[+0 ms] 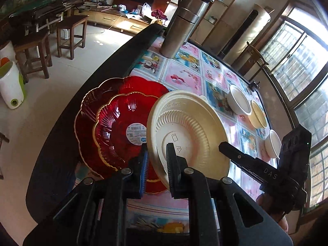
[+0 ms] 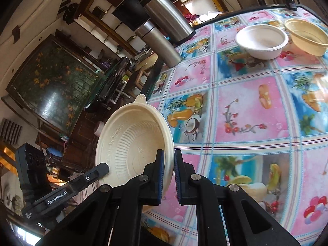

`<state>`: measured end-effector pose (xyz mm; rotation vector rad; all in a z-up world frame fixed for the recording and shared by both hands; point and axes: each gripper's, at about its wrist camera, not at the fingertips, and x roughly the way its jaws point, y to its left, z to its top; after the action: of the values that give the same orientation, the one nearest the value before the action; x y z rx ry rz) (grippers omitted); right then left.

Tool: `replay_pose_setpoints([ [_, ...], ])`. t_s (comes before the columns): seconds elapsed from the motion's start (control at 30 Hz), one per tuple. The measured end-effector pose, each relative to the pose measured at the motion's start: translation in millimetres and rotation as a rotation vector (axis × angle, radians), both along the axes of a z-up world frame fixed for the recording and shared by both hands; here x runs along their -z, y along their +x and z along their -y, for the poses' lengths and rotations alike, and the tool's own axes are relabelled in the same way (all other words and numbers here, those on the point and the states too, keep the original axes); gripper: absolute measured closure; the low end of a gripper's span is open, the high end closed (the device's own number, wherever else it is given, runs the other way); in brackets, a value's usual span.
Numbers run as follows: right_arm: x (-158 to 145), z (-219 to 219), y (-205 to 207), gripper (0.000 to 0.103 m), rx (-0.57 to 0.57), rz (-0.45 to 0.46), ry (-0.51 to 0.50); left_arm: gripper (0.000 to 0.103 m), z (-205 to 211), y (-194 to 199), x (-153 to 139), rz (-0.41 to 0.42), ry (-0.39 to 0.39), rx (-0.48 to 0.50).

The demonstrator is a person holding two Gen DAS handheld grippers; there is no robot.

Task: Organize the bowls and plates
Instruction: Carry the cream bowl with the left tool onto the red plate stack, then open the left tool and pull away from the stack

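A cream ribbed dish (image 1: 190, 127) with a small tab hangs tilted on edge above the table, held from both sides. My left gripper (image 1: 156, 162) is shut on its lower left rim. My right gripper (image 2: 169, 155) is shut on the opposite rim of the same dish (image 2: 131, 143). One finger (image 1: 235, 153) of the right gripper shows at the dish's right edge in the left wrist view. Behind the dish, a small red glass plate (image 1: 114, 131) with a gold rim lies on a larger red plate (image 1: 90, 106).
A white bowl (image 2: 262, 41) and a cream bowl (image 2: 307, 34) stand at the far side of the fruit-patterned tablecloth (image 2: 246, 112); another white bowl (image 1: 273, 143) stands nearer. Two steel flasks (image 2: 168, 14) stand at the far corner. The dark table edge (image 1: 82, 106) runs left of the red plates.
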<state>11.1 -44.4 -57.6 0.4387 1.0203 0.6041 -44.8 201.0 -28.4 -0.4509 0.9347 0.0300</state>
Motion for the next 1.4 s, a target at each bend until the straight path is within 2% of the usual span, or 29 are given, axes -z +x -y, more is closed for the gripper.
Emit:
replay_pose_setpoints([
  [0.23, 10, -41, 16, 0.093, -0.025, -0.009, -0.028, 0.090, -20, 8, 14, -0.027, -0.015, -0.053],
  [0.5, 27, -61, 22, 0.093, -0.039, -0.038, -0.056, 0.090, -36, 10, 31, -0.077, -0.048, -0.086],
  [0.63, 33, -66, 22, 0.093, -0.048, -0.040, -0.059, 0.090, -38, 8, 34, -0.085, -0.046, -0.108],
  [0.83, 31, -68, 19, 0.092, -0.049, -0.008, -0.077, 0.090, -45, -5, 24, -0.053, -0.012, -0.171],
  [0.97, 28, -75, 14, 0.081, -0.100, 0.040, -0.079, 0.090, -43, -15, 12, -0.016, 0.001, -0.191],
  [1.0, 27, -75, 11, 0.073, -0.108, 0.054, -0.076, 0.090, -41, -17, 9, -0.008, 0.009, -0.189],
  [1.07, 23, -71, 7, 0.067, -0.108, 0.096, -0.067, 0.090, -34, -19, 3, 0.003, 0.026, -0.173],
  [1.17, 15, -56, 3, 0.066, -0.091, 0.142, -0.046, 0.090, -21, -21, -5, 0.022, 0.055, -0.152],
  [1.3, 14, -20, 4, 0.066, -0.022, 0.153, -0.038, 0.090, 5, -17, -11, 0.031, 0.071, -0.094],
  [1.4, 22, 11, 7, 0.066, 0.035, 0.124, -0.040, 0.090, 31, -12, -12, 0.025, 0.090, -0.029],
])
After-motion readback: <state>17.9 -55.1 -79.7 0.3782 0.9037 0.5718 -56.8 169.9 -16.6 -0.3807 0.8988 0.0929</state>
